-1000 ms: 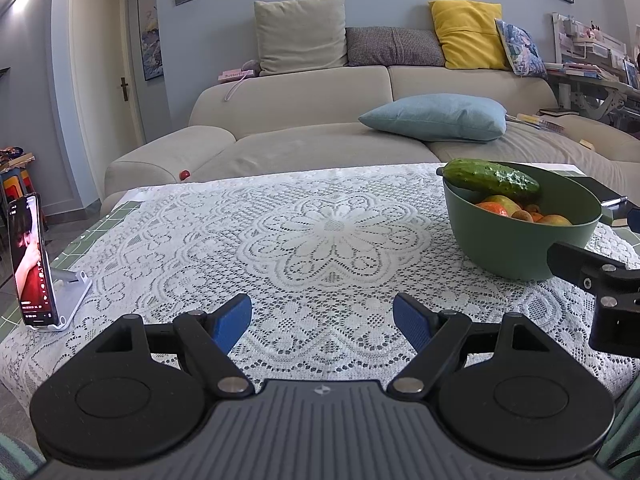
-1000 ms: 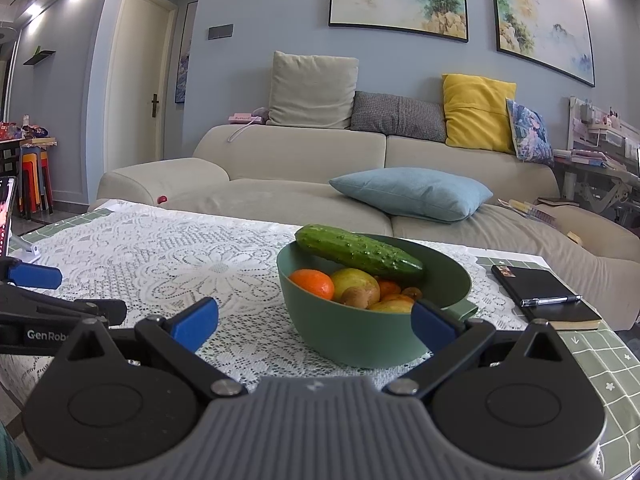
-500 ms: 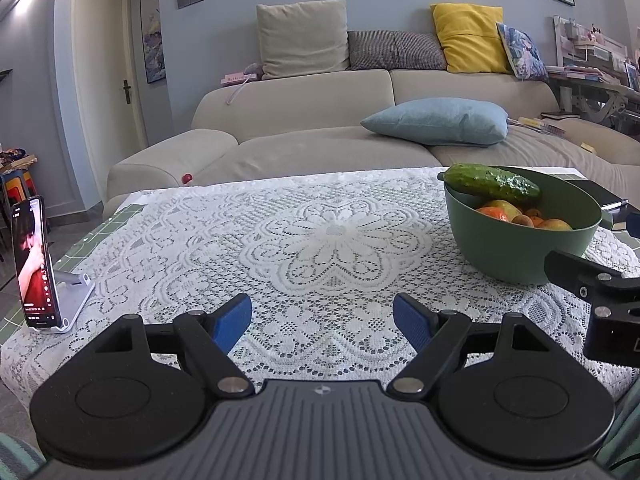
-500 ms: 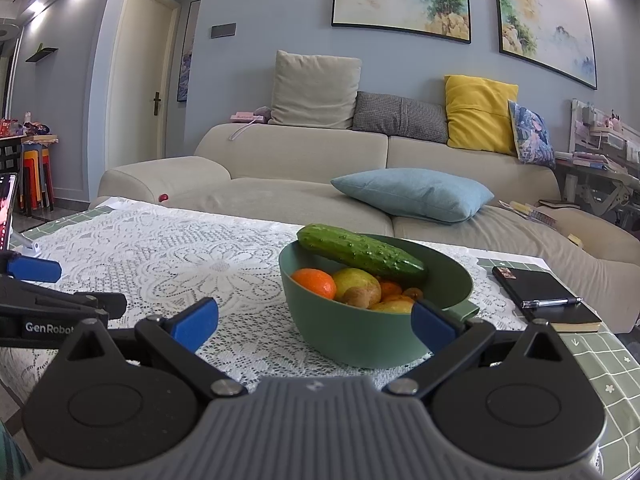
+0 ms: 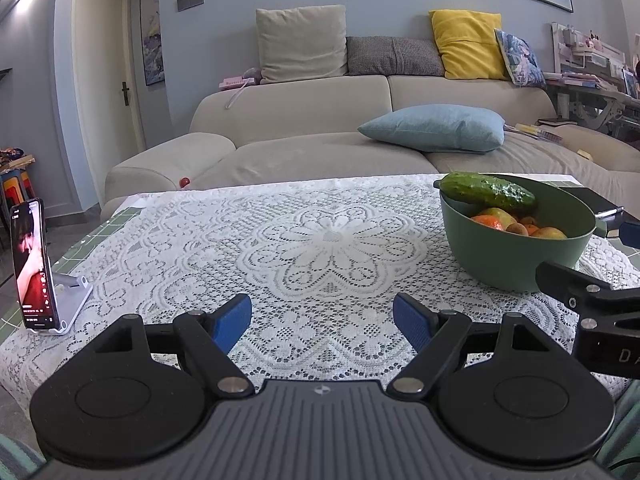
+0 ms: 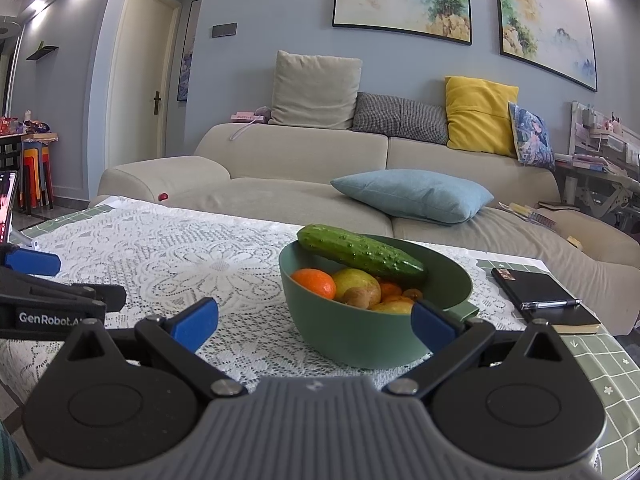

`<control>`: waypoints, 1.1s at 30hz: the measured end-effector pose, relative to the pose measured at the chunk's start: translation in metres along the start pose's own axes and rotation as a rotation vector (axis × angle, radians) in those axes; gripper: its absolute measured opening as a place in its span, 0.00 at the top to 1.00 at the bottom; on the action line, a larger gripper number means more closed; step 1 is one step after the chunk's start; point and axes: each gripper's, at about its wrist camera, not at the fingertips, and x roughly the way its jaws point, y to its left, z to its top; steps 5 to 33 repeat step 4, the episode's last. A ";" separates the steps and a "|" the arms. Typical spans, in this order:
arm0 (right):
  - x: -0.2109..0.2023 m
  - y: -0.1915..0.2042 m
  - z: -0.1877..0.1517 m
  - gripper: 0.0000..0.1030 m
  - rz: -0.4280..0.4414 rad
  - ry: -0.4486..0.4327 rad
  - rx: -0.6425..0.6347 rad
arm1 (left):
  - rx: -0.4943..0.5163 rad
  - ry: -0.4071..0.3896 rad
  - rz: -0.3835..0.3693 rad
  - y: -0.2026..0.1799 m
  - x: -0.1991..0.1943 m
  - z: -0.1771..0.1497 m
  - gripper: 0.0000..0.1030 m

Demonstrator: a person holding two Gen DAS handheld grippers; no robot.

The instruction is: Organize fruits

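Holding both the left gripper [image 5: 322,320] and right gripper [image 6: 314,322] with jaws wide open and empty, you face the round green plastic bowl [image 6: 360,332] of fruits on the lace-covered desk [image 5: 280,240], probably ready to pick the bumpy green cucumber [image 6: 360,254] lying across its rim.

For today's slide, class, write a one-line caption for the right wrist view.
Open right gripper faces a green bowl of fruit topped by a cucumber on a lace tablecloth.

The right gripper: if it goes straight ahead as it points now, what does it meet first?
Most likely the dark green plastic bowl of fruit: its wall sits directly ahead between the open right gripper fingers, though depth is uncertain.
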 end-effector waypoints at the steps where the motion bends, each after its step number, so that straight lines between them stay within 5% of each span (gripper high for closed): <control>1: 0.000 0.000 0.000 0.04 -0.001 0.000 -0.001 | 0.001 -0.001 0.002 0.000 0.000 0.000 0.09; 33: 0.000 0.000 0.000 0.04 -0.001 0.001 -0.002 | -0.001 0.002 0.001 0.000 0.000 -0.001 0.09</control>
